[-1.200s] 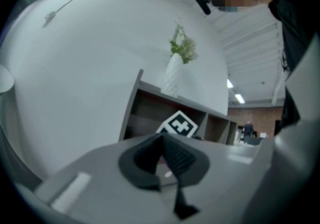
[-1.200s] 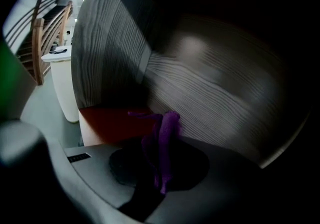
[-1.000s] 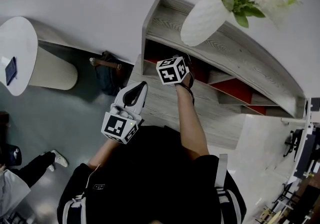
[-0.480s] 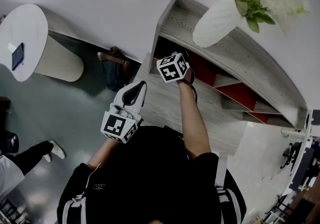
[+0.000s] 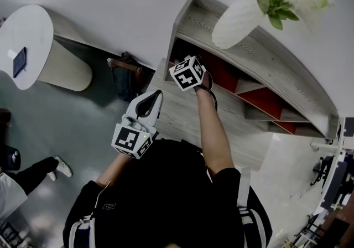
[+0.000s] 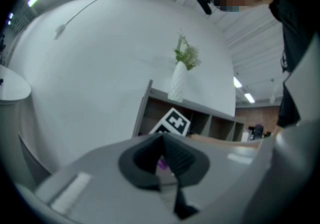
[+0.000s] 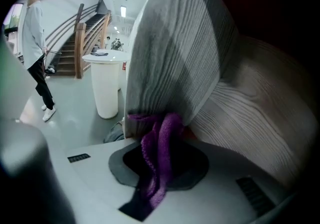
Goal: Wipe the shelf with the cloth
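The grey wooden shelf [image 5: 265, 56] has red back panels. My right gripper [image 7: 159, 163] is shut on a purple cloth [image 7: 160, 143] and reaches into the shelf's leftmost compartment; in the head view only its marker cube [image 5: 188, 73] shows there. The cloth presses against the upright end panel [image 7: 170, 48], just above the compartment's floor board [image 7: 260, 118]. My left gripper [image 5: 159, 94] hangs in front of the shelf's lower ledge, away from the cloth. Its jaws [image 6: 164, 160] are shut with nothing held.
A white vase of greenery [image 5: 238, 17] stands on the shelf top. A dark bag [image 5: 124, 78] lies on the floor by the shelf's left end. A round white table [image 5: 25, 47] is further left. A person in white [image 7: 35, 43] stands near stairs.
My right gripper with the cloth has edged slightly left toward the end panel. The left gripper has stayed where it was.
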`<state>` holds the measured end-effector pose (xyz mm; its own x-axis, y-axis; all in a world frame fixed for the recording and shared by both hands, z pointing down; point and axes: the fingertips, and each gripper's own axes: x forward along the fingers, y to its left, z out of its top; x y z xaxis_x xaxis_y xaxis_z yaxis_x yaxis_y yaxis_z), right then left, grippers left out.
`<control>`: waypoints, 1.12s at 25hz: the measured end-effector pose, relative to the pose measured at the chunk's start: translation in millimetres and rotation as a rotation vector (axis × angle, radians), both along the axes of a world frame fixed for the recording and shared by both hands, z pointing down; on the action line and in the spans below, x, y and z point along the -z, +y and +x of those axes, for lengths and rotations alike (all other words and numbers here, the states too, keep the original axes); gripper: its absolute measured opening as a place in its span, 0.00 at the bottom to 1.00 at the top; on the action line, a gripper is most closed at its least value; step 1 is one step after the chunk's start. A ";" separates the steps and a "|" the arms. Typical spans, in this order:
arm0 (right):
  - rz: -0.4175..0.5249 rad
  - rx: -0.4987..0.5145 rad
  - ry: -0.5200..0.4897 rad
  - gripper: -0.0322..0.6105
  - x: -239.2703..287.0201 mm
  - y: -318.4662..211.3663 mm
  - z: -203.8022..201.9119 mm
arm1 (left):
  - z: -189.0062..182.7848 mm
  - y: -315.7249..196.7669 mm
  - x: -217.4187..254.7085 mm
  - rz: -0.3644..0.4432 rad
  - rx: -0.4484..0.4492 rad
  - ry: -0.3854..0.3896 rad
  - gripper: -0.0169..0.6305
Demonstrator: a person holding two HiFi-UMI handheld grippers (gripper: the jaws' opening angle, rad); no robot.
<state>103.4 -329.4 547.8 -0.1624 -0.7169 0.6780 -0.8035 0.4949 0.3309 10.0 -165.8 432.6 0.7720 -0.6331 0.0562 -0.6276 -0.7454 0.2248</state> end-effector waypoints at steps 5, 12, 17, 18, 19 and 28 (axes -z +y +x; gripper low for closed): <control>-0.011 0.025 -0.003 0.13 0.2 9.5 -8.3 | -2.5 3.8 1.6 0.005 -0.005 0.004 0.03; -0.021 0.038 -0.012 0.13 -0.3 23.5 -17.7 | -3.3 8.9 3.7 0.007 -0.023 0.012 0.03; -0.028 0.039 -0.010 0.13 -0.6 34.2 -23.9 | -6.5 12.0 5.5 0.013 -0.034 0.017 0.03; -0.034 0.041 -0.018 0.13 -0.5 37.1 -25.5 | -7.2 12.3 6.0 0.014 -0.035 0.019 0.03; -0.041 0.043 -0.035 0.13 -0.3 40.7 -27.5 | -7.8 12.7 6.4 0.016 -0.037 0.021 0.03; -0.113 -0.003 -0.163 0.13 -40.5 100.3 -44.5 | -15.3 13.4 2.6 0.008 -0.057 0.026 0.03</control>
